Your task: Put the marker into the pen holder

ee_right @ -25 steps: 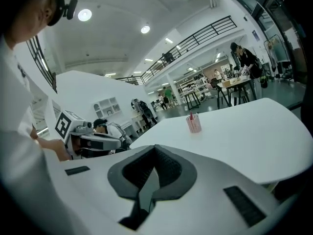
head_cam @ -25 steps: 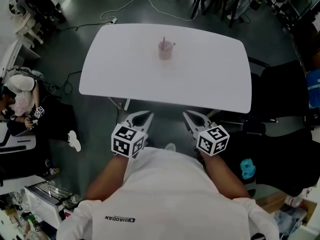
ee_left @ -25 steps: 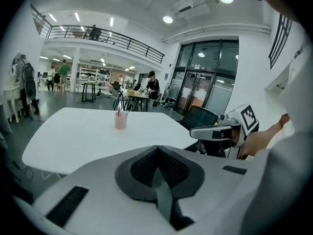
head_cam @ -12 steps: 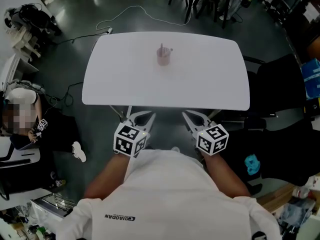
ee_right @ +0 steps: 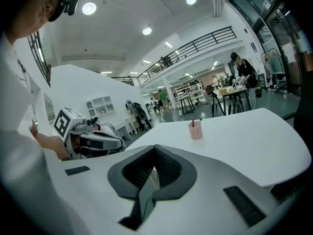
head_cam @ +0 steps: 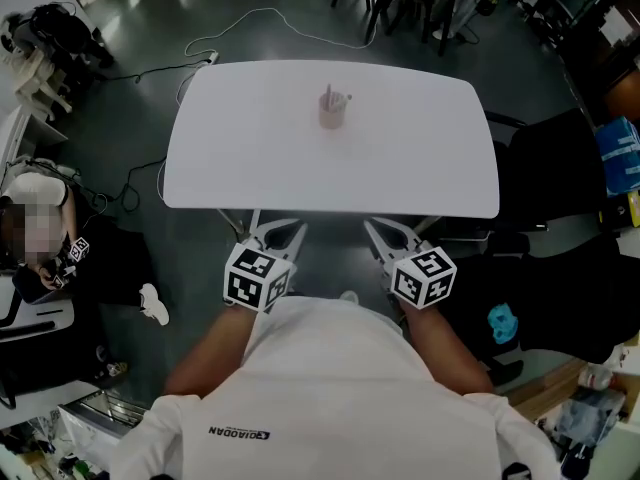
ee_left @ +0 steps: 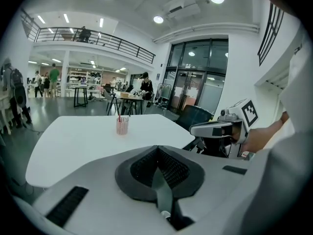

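Head view, marker (head_cam: 327, 94) in pen holder (head_cam: 333, 116), left hand-held gripper (head_cam: 281, 233), right hand-held gripper (head_cam: 386, 234), both pressed together

A pink pen holder (head_cam: 332, 113) stands on the white table (head_cam: 250, 148), toward its far edge.

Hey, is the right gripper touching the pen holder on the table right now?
Apart. The head view shows the right gripper short of the near edge of the table, with bare white surface between it and the pen holder.

Head view overhead; gripper views low, seemingly distant; shared table (head_cam: 250, 148)
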The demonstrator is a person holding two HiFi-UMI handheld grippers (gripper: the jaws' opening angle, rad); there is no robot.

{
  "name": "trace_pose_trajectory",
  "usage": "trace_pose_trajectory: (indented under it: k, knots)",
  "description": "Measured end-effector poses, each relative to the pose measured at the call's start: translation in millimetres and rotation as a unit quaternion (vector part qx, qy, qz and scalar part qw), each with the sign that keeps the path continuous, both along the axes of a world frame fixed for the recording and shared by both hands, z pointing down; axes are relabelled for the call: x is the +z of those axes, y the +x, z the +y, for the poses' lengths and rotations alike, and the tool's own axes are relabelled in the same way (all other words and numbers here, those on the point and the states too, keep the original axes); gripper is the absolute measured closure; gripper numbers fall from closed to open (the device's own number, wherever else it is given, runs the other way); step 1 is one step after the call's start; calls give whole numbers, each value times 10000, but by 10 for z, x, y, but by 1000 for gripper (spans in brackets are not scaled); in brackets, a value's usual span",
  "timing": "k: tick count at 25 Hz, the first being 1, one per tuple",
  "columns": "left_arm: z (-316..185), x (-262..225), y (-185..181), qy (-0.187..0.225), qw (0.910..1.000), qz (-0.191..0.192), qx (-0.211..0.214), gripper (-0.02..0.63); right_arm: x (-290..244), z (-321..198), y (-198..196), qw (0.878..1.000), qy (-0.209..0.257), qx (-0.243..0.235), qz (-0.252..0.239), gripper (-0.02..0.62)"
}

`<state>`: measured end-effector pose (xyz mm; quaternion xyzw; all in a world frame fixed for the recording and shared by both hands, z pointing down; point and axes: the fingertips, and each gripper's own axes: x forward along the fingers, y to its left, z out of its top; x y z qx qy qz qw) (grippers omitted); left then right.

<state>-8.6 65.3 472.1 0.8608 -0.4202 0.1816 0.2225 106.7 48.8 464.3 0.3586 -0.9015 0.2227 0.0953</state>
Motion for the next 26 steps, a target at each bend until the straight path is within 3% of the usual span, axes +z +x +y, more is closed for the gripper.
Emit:
trace_pose_trajectory:
  k: [13, 26]
  knots:
    - [64, -13, -199, 4, 9999, 91, 73, 580, -8, -26, -100, 9998, 21, 218, 26, 578]
    - [70, 0, -270, 37, 9999, 128, 12, 580, 44, 8, -158, 9998, -4, 145, 100, 577]
